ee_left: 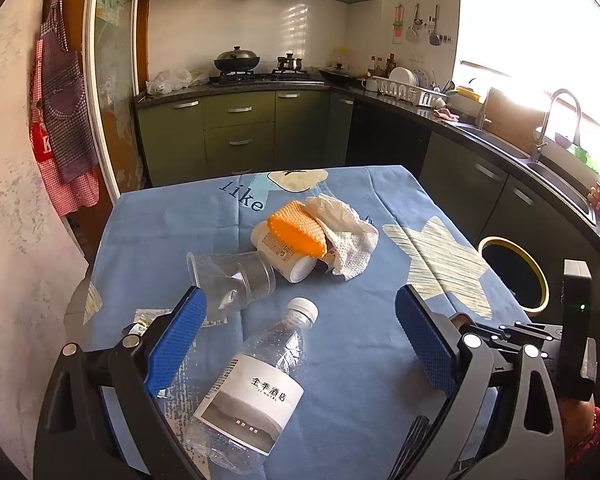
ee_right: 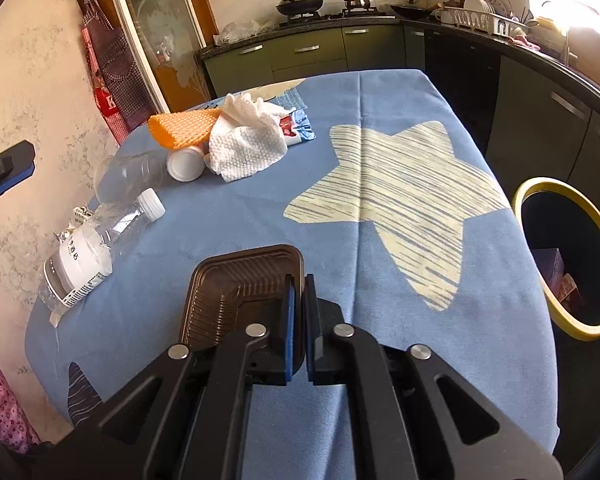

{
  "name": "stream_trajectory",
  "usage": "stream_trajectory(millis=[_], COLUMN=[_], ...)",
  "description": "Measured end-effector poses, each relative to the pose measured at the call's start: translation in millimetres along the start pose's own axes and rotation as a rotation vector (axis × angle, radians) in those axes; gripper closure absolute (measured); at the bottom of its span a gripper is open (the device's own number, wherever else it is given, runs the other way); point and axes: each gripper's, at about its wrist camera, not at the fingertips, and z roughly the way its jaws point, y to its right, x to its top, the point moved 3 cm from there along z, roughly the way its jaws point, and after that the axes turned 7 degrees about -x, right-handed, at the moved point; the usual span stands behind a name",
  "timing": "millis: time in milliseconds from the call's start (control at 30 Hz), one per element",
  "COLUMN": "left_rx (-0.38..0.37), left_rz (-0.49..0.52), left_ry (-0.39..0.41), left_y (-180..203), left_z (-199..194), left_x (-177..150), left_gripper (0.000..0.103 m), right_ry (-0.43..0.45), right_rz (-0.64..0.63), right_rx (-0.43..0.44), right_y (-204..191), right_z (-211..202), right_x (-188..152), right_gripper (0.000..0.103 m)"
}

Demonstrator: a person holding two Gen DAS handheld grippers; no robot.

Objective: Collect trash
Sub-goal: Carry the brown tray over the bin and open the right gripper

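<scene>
My left gripper is open, hovering over a crushed clear water bottle with a white label, lying on the blue tablecloth. Beyond it lie a clear plastic cup, a white pill bottle, an orange foam net and a crumpled white tissue. My right gripper is shut on the right rim of a brown plastic tray, held just above the cloth. The bottle, tissue and a red-blue wrapper show in the right wrist view.
A black trash bin with a yellow rim stands on the floor right of the table and holds some trash; it also shows in the left wrist view. Green kitchen cabinets, a stove and a sink line the far walls. A small sachet lies near the left finger.
</scene>
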Motion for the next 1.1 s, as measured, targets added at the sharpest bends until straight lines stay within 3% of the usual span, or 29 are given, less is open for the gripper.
stream_trajectory(millis=[133, 300, 533, 567, 600, 633, 667, 867, 1100], left_rx=[-0.006, -0.011, -0.022, -0.023, -0.023, -0.023, -0.022, -0.048, -0.114], left_rz=[0.013, 0.025, 0.036, 0.038, 0.040, 0.041, 0.042, 0.026, 0.006], left_ry=[-0.006, -0.019, -0.036, -0.037, -0.038, -0.039, -0.040, -0.053, -0.075], left_y=[7.0, 15.2, 22.0, 22.2, 22.8, 22.2, 22.0, 17.5, 5.8], left_z=[2.8, 8.4, 16.6, 16.9, 17.5, 17.7, 17.9, 21.5, 15.4], left_x=[0.7, 0.5, 0.5, 0.7, 0.9, 1.1, 1.1, 0.9, -2.2], left_gripper=[0.009, 0.009, 0.009, 0.009, 0.009, 0.009, 0.009, 0.009, 0.009], right_ry=[0.057, 0.135, 0.109, 0.096, 0.092, 0.097, 0.099, 0.126, 0.113], right_rz=[0.073, 0.241, 0.354, 0.359, 0.375, 0.400, 0.414, 0.436, 0.411], right_rx=[-0.055, -0.277, -0.521, -0.551, -0.574, -0.586, -0.587, -0.516, -0.406], right_y=[38.0, 136.8, 242.8, 253.7, 261.7, 270.7, 274.8, 263.7, 227.7], right_z=[-20.9, -48.7, -37.0, -31.3, -27.6, -25.4, -23.6, -29.5, -31.3], right_x=[6.5, 15.7, 23.6, 25.1, 24.1, 23.5, 22.8, 6.6, -8.5], right_gripper=[0.099, 0.099, 0.098, 0.096, 0.082, 0.065, 0.062, 0.062, 0.053])
